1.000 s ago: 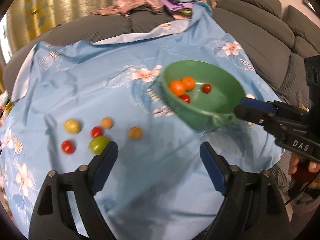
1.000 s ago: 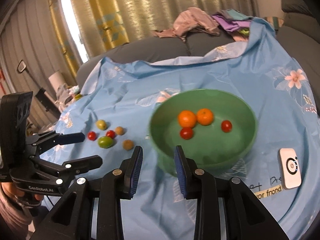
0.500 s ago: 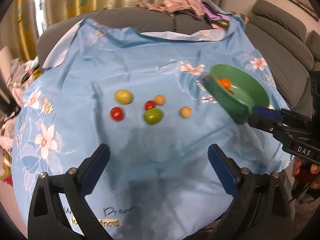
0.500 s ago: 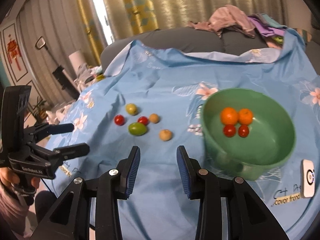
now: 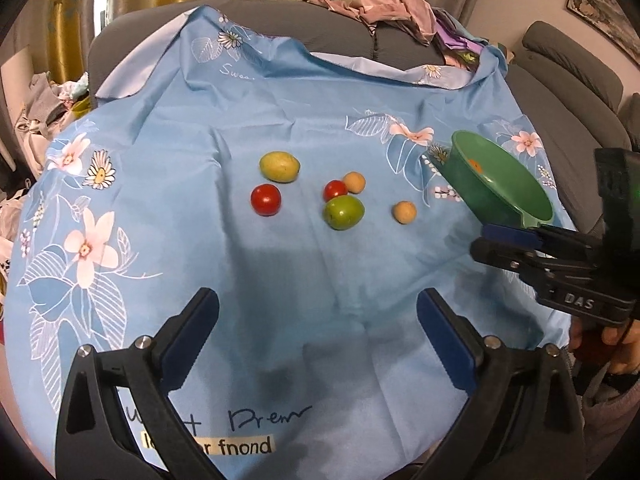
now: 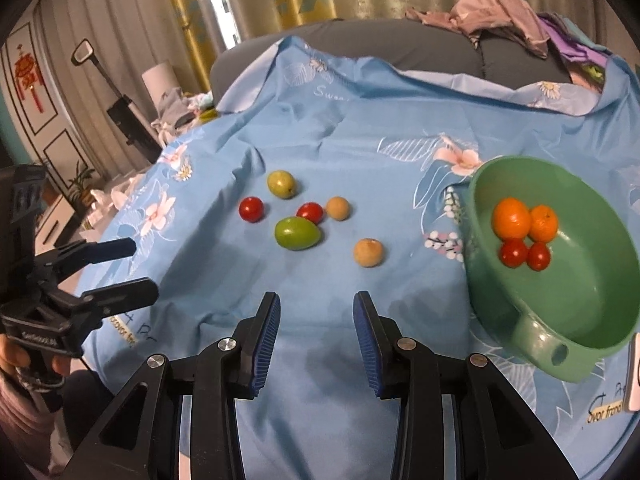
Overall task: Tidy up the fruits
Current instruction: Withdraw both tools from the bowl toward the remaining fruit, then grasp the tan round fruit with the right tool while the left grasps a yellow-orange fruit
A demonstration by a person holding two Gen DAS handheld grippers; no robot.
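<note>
Glossy green fruit (image 6: 297, 233), egg-shaped, frame centre-left on blue-clothed surface (image 6: 360, 152); long axis left-right, narrow end right. Left claw (image 5: 316, 330), right claw (image 6: 316, 330): both spread, empty.

Left wrist cam: sits left, looks down over the blue cloth (image 5: 280, 100) from close range. Right wrist cam: sits right, nearer the green bowl (image 6: 580, 280). Both share the loose fruits (image 5: 343, 212) mid-cloth.

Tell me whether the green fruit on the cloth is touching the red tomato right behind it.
Cannot tell. In both wrist views the green fruit overlaps the red tomato with no cloth visible between them, but that could be contact or mere occlusion.
</note>
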